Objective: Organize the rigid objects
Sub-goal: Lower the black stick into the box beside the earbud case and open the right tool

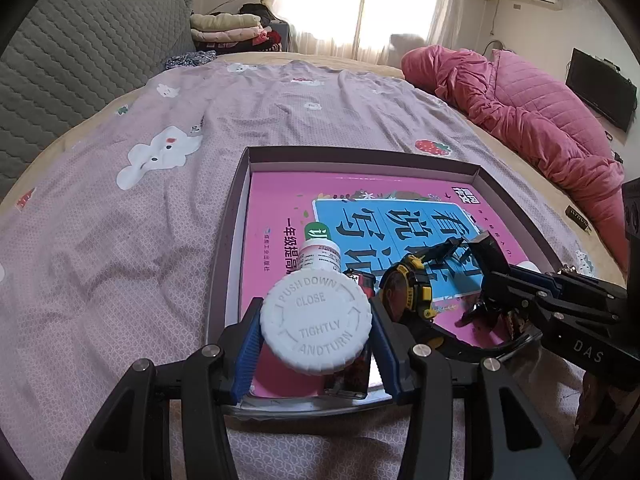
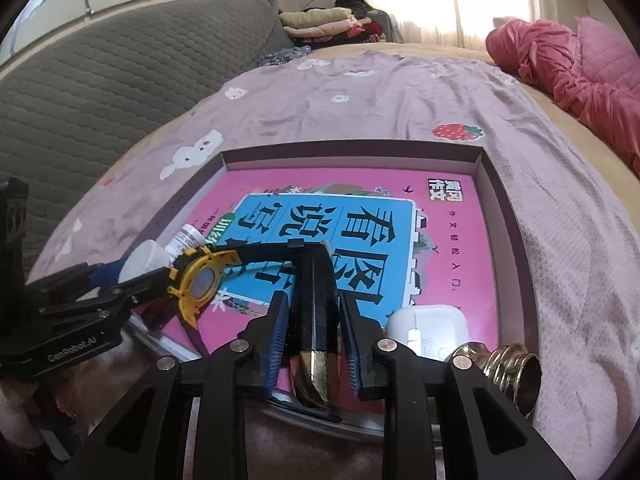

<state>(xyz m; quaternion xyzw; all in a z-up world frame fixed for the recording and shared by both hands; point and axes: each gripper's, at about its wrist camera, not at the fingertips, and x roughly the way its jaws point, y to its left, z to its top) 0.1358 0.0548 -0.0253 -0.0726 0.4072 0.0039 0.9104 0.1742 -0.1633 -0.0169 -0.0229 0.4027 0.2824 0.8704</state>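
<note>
My left gripper (image 1: 316,340) is shut on a white pill bottle (image 1: 315,322). Its child-proof cap faces the camera and its labelled body points away over the tray. A shallow dark-rimmed tray (image 1: 360,153) on the bed holds a pink book (image 1: 276,208). My right gripper (image 2: 314,332) is shut on the black strap of a yellow-and-black watch (image 2: 202,284), whose face hangs to the left. In the left wrist view the watch (image 1: 408,290) sits just right of the bottle, with the right gripper (image 1: 486,276) behind it. The right wrist view shows the left gripper (image 2: 132,274) and the bottle (image 2: 146,258) at left.
A white earbud case (image 2: 428,328) lies in the tray's near right corner, beside a brass ring-shaped object (image 2: 514,368) on the bedspread. A small dark-red item (image 1: 348,376) lies under the bottle. A pink quilt (image 1: 520,100) is piled at the right, and a grey quilted headboard (image 1: 80,52) stands at the left.
</note>
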